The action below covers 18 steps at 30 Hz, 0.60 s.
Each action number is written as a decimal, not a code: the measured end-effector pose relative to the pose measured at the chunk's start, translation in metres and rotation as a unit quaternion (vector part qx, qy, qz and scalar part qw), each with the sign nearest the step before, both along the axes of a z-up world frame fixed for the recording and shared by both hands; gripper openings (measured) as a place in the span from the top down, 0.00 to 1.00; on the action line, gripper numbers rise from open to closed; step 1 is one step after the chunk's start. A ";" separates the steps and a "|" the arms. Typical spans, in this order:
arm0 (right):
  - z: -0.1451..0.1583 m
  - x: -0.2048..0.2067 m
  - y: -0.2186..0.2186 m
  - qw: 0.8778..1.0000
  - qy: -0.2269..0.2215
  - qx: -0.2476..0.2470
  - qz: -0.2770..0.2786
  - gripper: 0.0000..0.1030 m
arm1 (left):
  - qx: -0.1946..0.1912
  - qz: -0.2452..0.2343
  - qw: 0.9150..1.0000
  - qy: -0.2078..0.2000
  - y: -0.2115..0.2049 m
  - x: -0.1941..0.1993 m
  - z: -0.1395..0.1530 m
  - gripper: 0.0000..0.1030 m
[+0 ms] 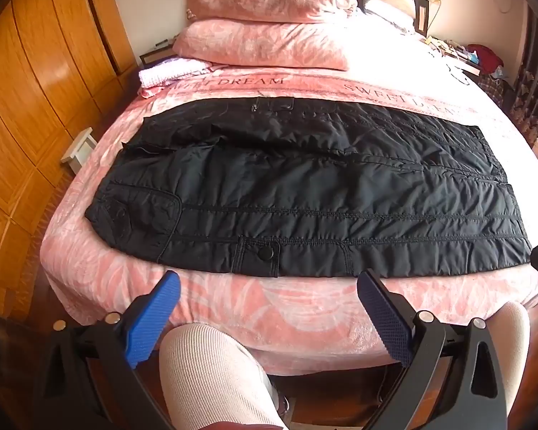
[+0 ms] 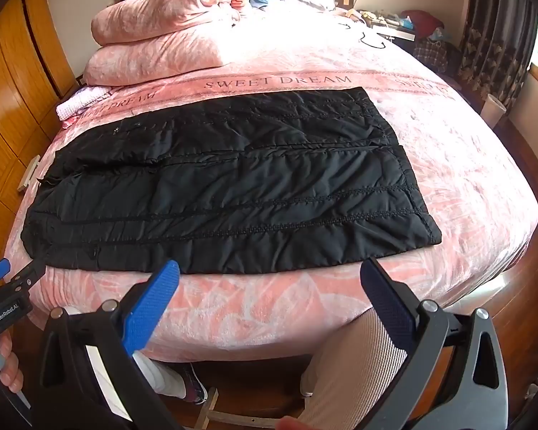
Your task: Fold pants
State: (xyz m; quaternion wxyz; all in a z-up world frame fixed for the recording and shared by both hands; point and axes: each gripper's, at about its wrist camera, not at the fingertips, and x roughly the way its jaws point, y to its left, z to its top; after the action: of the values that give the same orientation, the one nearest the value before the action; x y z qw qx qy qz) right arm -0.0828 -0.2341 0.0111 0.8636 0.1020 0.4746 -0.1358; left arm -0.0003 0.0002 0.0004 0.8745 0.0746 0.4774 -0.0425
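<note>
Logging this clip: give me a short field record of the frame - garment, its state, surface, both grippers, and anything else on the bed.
garment: black quilted pants, laid flat across the bed, legs side by side
fold state: spread full length, no fold across the length visible
surface: pink bedspread printed SWEET DREAM
left gripper: jaws open, holding nothing, short of the near edge of the pants
right gripper: jaws open, holding nothing, short of the near edge
other items: two stacked pink pillows at the head; folded light cloth beside them
</note>
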 end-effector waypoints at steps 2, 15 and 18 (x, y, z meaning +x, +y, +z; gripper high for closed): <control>0.000 0.000 0.000 1.000 0.000 0.000 0.001 0.02 | 0.000 0.001 1.000 0.001 0.001 0.000 0.000 0.03; 0.003 0.003 -0.004 1.000 -0.005 0.000 0.000 0.02 | 0.003 -0.001 1.000 -0.003 0.000 0.002 0.004 0.03; 0.004 0.000 -0.004 1.000 -0.008 -0.002 -0.001 0.02 | 0.004 -0.001 1.000 -0.003 0.000 0.002 0.003 0.03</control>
State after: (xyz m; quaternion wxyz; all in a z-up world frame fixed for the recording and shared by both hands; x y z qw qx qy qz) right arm -0.0825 -0.2377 0.0153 0.8676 0.1022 0.4671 -0.1366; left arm 0.0021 0.0002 0.0039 0.8755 0.0788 0.4750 -0.0411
